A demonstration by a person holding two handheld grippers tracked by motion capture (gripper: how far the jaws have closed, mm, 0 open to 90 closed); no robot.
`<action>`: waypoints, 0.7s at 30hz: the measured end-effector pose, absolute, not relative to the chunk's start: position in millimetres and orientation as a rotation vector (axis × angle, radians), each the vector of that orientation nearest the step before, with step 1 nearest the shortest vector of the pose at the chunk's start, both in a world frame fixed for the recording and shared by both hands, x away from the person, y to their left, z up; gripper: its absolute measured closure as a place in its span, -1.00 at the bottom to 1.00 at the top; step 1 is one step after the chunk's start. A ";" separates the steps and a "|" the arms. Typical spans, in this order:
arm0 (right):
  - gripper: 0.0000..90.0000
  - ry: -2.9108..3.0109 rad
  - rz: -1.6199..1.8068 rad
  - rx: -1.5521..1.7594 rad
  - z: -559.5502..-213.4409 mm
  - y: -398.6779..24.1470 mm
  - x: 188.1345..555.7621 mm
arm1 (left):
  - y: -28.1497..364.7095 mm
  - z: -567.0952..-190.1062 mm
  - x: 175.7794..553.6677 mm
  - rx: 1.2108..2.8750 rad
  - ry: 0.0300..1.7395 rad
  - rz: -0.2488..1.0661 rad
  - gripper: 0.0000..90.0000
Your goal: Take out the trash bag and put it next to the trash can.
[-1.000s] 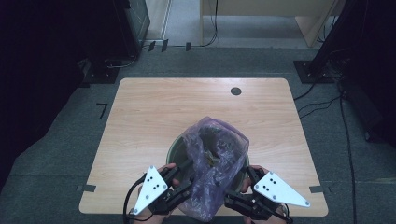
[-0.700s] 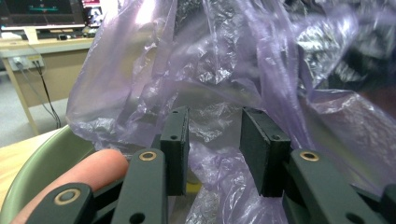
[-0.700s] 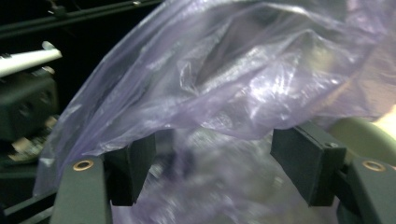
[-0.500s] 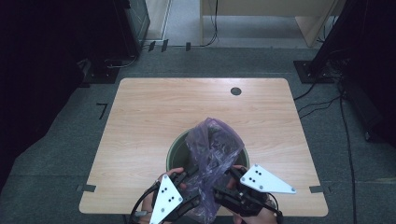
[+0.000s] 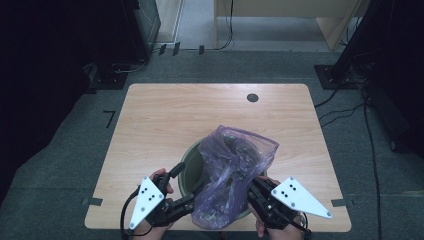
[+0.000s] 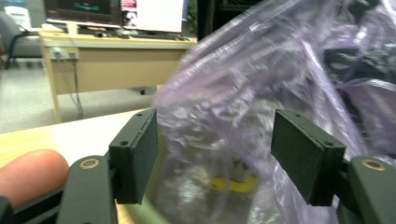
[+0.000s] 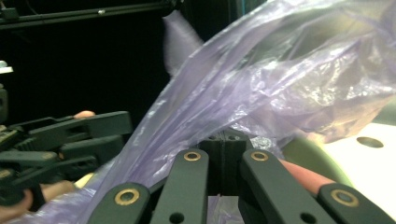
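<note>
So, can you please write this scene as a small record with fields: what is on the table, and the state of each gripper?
table: wooden table, with a round dark hole near its far edge
bin: green bin at the near edge
bag: purple bag set in the bin, crumpled, rising above the rim
left gripper: jaws have just been opening, apart; bag film before them, pads not pressing it
right gripper: jaws have just been closing, now shut on the bag's edge

A taped "7" on the floor [image 5: 109, 118] left of the table [image 5: 165, 120]
</note>
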State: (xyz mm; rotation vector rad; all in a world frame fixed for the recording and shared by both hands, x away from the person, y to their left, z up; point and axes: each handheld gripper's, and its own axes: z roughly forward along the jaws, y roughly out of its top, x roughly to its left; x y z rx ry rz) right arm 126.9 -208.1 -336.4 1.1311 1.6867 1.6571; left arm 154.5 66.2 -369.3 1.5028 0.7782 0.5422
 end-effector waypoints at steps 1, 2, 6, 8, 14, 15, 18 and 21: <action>1.00 1.672 1.652 1.118 -335.9 -207.9 126.6 | 69.9 -369.1 155.6 1.493 0.792 0.548 -0.36; 1.00 1.658 1.647 1.105 -335.2 -207.7 126.3 | 74.7 -369.0 157.4 1.483 0.814 0.551 -0.39; 1.00 1.584 1.664 1.030 -331.6 -207.8 124.0 | 88.2 -372.2 163.1 1.437 0.876 0.576 -0.56; 1.00 1.556 1.660 1.012 -328.7 -207.3 123.6 | 94.5 -375.9 165.8 1.418 0.898 0.612 -0.61; 1.00 1.526 1.665 0.974 -319.8 -205.9 125.2 | 111.0 -384.9 174.8 1.436 0.972 0.660 -0.74; 1.00 1.520 1.666 0.967 -318.0 -205.9 125.2 | 113.8 -386.5 176.6 1.435 0.984 0.660 -0.75; 1.00 1.504 1.676 0.945 -312.2 -206.1 124.9 | 122.2 -391.3 180.5 1.431 1.017 0.659 -0.75; 1.00 1.496 1.679 0.931 -308.0 -206.7 125.1 | 127.5 -395.3 182.7 1.430 1.031 0.648 -0.75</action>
